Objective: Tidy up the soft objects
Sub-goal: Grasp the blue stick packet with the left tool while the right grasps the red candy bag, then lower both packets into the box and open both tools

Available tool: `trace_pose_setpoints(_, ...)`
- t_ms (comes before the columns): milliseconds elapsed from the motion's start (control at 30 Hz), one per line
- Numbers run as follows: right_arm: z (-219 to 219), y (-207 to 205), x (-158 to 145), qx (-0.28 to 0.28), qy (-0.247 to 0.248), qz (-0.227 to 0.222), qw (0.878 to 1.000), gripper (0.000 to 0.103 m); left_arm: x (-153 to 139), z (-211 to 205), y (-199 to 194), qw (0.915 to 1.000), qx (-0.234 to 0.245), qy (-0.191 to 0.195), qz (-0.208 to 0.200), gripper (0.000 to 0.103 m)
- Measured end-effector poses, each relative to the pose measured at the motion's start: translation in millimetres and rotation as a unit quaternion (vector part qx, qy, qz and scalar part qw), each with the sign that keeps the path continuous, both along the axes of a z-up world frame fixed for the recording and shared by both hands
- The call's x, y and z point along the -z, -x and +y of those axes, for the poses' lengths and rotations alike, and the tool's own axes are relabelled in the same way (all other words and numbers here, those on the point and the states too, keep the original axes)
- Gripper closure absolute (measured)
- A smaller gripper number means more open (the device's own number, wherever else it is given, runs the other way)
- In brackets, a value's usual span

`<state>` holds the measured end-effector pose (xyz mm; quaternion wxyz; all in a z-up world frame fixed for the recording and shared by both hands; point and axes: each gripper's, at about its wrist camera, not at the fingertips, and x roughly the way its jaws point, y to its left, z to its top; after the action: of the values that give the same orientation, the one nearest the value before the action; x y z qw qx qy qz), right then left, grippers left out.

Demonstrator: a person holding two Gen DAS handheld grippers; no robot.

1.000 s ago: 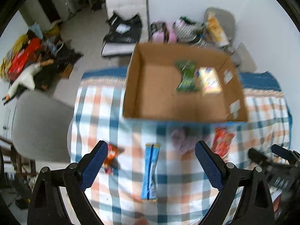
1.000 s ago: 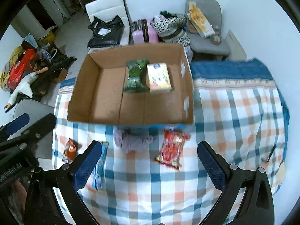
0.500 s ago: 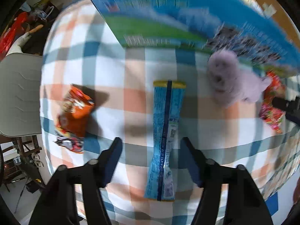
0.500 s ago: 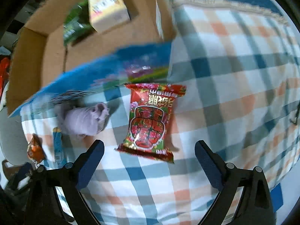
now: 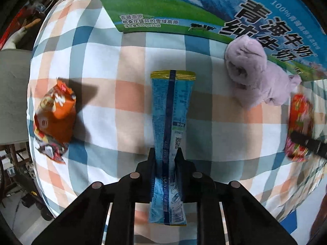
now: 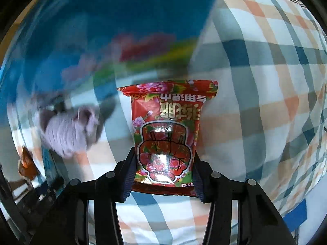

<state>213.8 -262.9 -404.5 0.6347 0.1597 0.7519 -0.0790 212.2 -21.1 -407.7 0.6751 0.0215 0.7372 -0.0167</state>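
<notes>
left gripper (image 5: 165,153): just closed, clamped on long blue packet (image 5: 170,110), flat on checked cloth (image 5: 126,94) | right gripper (image 6: 162,165): just closed, pads against glossy red pouch (image 6: 166,130), right of purple plush (image 6: 67,134)

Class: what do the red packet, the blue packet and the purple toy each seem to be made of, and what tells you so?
Red packet: glossy plastic film, probably; bright glare on its face, crimped top seam.
Blue packet: thin plastic film, duller sheen; it pinches and creases between the jaws.
Purple toy: plush fabric, matte; fuzzy pile and soft outline. Its filling is hidden.
</notes>
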Motion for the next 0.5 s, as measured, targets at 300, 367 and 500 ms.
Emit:
trace_pose_setpoints(300,17,49,-17,-0.027,-0.021,-0.003,0.999,0.055,-44,-11,27,0.9992,-0.009,0.038,-0.01,0.09)
trace_pose_setpoints(367,22,58,-26,-0.032,-0.029,-0.013,0.999,0.055,-60,-17,35,0.9985,-0.005,0.052,-0.014,0.09)
trace_pose_setpoints(500,28,70,-52,-0.042,-0.055,-0.03,0.997,0.055,-98,-29,44,0.9965,0.01,0.076,-0.034,0.09)
